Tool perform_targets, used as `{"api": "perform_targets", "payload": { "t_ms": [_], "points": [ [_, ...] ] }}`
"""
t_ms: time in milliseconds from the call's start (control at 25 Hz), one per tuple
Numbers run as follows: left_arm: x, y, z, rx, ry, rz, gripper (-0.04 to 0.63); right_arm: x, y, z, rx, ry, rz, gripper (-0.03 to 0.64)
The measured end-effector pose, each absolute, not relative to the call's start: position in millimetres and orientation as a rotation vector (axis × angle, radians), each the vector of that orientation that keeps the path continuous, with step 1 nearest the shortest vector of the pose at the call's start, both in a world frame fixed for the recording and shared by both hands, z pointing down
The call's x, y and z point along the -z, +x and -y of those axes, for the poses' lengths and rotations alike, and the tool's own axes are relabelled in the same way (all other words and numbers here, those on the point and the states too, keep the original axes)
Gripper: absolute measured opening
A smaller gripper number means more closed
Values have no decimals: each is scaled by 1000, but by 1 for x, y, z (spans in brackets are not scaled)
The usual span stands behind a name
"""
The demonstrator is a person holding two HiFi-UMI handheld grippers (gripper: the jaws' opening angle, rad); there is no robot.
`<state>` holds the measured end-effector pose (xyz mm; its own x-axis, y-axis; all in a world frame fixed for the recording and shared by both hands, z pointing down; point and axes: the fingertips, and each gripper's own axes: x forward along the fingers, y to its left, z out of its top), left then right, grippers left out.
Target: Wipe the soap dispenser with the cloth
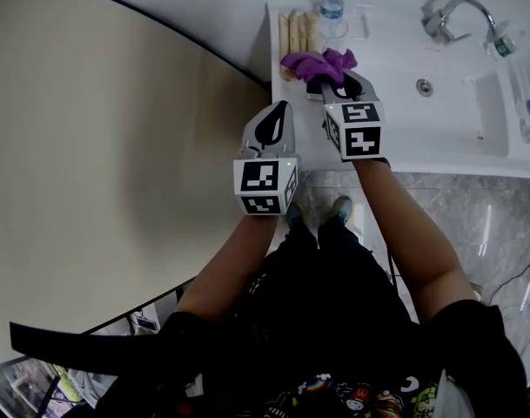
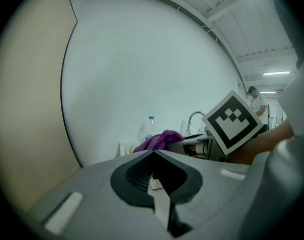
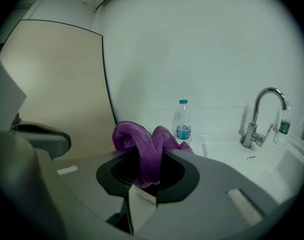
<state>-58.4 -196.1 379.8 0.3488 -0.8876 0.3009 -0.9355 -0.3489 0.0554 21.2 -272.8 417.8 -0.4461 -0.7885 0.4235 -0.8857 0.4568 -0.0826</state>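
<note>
A purple cloth (image 1: 317,61) hangs bunched between the jaws of my right gripper (image 1: 334,78), which is shut on it above the left end of the white sink counter (image 1: 378,138). In the right gripper view the cloth (image 3: 142,143) drapes out of the right gripper (image 3: 149,159). The soap dispenser (image 1: 506,46), a small clear bottle with a green label, stands at the far right behind the faucet; it shows small in the right gripper view (image 3: 285,124). My left gripper (image 1: 279,109) hovers left of the right one with its jaws together and nothing in them (image 2: 152,153). The cloth (image 2: 159,140) shows beyond it.
A water bottle (image 1: 332,3) stands at the back left of the counter beside some beige rolls (image 1: 298,29). A chrome faucet (image 1: 460,11) arches over the basin (image 1: 439,90). A beige wall panel (image 1: 99,146) fills the left; marble floor (image 1: 491,225) lies below.
</note>
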Motion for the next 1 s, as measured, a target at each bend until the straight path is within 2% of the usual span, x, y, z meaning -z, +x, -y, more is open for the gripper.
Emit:
{"api": "perform_targets", "payload": {
  "t_ms": [640, 1000],
  "points": [
    [-392, -43, 192, -350, 2407, 1586, 1, -479, 40, 228, -502, 1339, 2293, 101],
    [-391, -37, 194, -352, 2412, 1579, 1, -416, 74, 243, -427, 1478, 2384, 101]
  ]
}}
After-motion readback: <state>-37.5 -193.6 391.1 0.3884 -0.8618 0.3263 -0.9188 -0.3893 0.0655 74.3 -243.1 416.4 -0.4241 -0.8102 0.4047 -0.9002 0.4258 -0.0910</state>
